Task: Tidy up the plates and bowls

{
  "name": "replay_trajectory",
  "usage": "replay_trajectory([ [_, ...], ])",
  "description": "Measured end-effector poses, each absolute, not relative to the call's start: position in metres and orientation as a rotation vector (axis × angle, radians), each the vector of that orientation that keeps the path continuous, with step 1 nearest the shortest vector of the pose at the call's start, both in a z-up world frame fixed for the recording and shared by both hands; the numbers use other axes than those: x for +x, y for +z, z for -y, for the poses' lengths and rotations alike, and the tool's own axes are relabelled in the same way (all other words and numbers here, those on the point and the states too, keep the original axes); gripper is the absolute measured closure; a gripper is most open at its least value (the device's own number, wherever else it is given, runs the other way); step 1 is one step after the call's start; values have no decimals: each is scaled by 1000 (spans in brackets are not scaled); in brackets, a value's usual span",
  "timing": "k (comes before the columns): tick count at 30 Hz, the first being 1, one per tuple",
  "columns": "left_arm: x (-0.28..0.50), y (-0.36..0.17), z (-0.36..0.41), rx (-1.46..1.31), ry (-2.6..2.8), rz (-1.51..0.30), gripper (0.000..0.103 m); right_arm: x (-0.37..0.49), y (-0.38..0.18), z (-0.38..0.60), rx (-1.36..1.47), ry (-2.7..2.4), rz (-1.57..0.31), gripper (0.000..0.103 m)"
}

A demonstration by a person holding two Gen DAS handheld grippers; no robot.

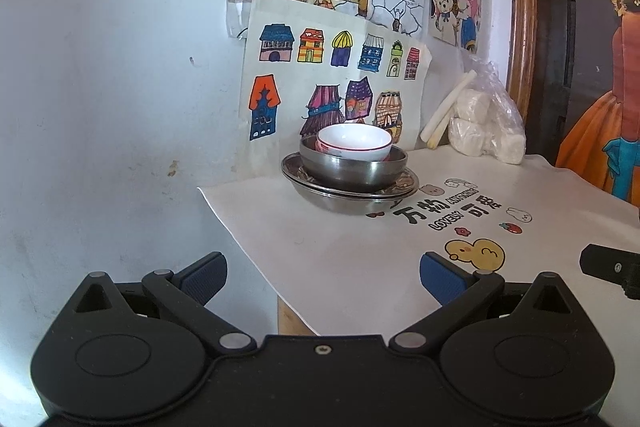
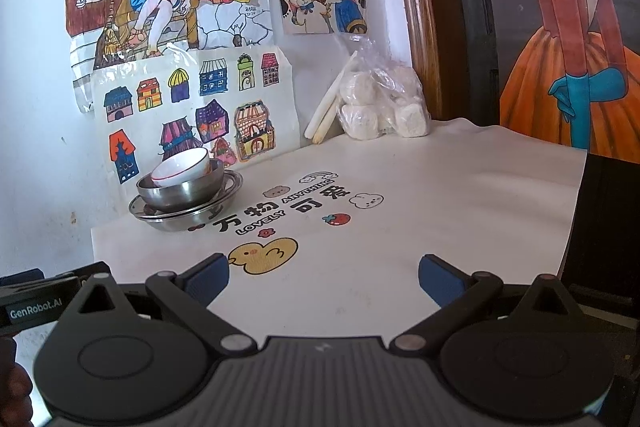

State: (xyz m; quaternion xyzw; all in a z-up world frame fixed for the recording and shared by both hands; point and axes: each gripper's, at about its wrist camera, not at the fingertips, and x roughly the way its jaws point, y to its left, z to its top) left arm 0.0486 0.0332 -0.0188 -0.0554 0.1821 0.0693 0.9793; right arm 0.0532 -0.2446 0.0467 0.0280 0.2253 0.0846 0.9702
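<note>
The left claw [image 1: 322, 277] hangs spread wide with nothing between its blue pads, low over the near edge of the white printed cloth covering the counter [image 1: 360, 259]. Straight ahead of it, well apart and slightly right of its centre line, stands the stack: a white ceramic bowl with a red rim line [image 1: 355, 142] tilted inside a deeper stainless steel bowl [image 1: 353, 169], which sits on shallow stainless steel plates [image 1: 350, 193], apparently two nested.

The right claw [image 2: 323, 279] is likewise spread and empty; from it the same stack lies far ahead and off to the left, and a clear plastic bag of white lumps [image 2: 380, 103] leans in the far corner, ahead and slightly right.

The stacking looks essentially done, judging by how the pieces nest. The one flaw is the white bowl's lean. To finish well, I would bring the left claw in level, close gently on the raised rim, and settle the bowl flat without shoving the steel pieces, which probably slide easily on cloth.
</note>
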Motion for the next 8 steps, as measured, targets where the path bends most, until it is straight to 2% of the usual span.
replay_trajectory([
  [8,50,-19,-32,-107,133,-370,1,54,45,245,56,174,-461,0],
])
